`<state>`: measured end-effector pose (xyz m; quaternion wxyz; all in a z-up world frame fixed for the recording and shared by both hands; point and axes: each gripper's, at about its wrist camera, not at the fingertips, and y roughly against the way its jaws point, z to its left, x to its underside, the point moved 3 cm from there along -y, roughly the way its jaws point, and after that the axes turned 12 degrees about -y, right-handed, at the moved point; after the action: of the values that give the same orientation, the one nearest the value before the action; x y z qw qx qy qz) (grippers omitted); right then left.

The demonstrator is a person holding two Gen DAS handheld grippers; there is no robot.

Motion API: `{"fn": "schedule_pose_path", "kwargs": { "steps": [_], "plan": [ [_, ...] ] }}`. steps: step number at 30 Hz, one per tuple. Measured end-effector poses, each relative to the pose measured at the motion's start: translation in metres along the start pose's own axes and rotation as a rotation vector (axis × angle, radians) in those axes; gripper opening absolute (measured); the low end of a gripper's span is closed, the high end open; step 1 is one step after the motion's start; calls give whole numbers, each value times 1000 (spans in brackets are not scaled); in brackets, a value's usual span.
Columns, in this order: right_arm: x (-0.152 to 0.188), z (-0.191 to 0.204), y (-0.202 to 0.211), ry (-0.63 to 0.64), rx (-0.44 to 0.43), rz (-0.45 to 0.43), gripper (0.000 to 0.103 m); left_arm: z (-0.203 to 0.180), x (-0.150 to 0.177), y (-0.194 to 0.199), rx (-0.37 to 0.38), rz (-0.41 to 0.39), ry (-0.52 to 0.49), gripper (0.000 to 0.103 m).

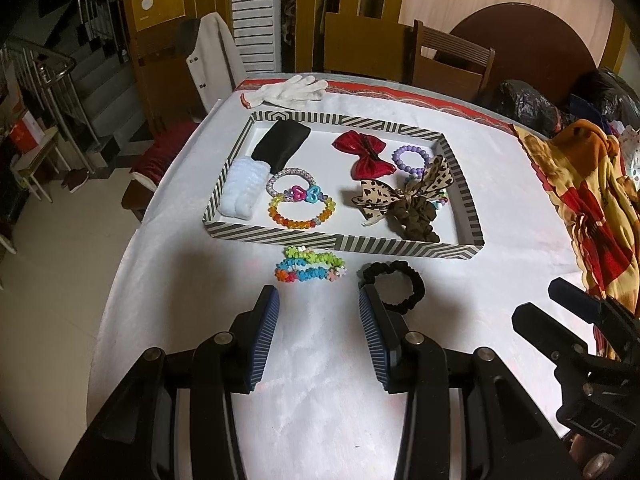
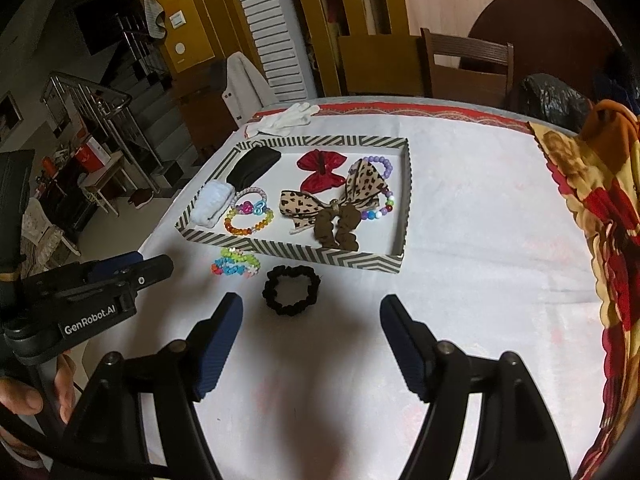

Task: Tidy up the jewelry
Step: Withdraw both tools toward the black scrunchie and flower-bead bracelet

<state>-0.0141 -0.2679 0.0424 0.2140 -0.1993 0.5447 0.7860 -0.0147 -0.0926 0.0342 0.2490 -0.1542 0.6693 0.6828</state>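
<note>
A striped tray (image 1: 280,237) (image 2: 280,250) on the white table holds a red bow (image 1: 366,153), a leopard bow (image 1: 400,194), a brown scrunchie (image 1: 416,220), bead bracelets (image 1: 300,212), a black pad and a white pad. In front of the tray lie colourful flower bracelets (image 1: 310,269) (image 2: 236,265) and a black scrunchie (image 1: 394,286) (image 2: 291,290). My left gripper (image 1: 318,300) is open and empty, just short of both. My right gripper (image 2: 312,306) is open and empty, just behind the black scrunchie; it also shows in the left wrist view (image 1: 536,304).
A white glove (image 1: 292,90) lies beyond the tray. A patterned red and yellow cloth (image 1: 592,208) (image 2: 600,220) covers the table's right side. Chairs and black bags stand behind the table. Stairs are at the left.
</note>
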Motion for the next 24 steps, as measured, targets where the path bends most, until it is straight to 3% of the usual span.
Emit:
{"fn": "schedule_pose_path", "kwargs": {
  "steps": [24],
  "plan": [
    [6, -1, -8, -3, 2, 36, 76, -4, 7, -3, 5, 17, -1, 46]
  ]
}}
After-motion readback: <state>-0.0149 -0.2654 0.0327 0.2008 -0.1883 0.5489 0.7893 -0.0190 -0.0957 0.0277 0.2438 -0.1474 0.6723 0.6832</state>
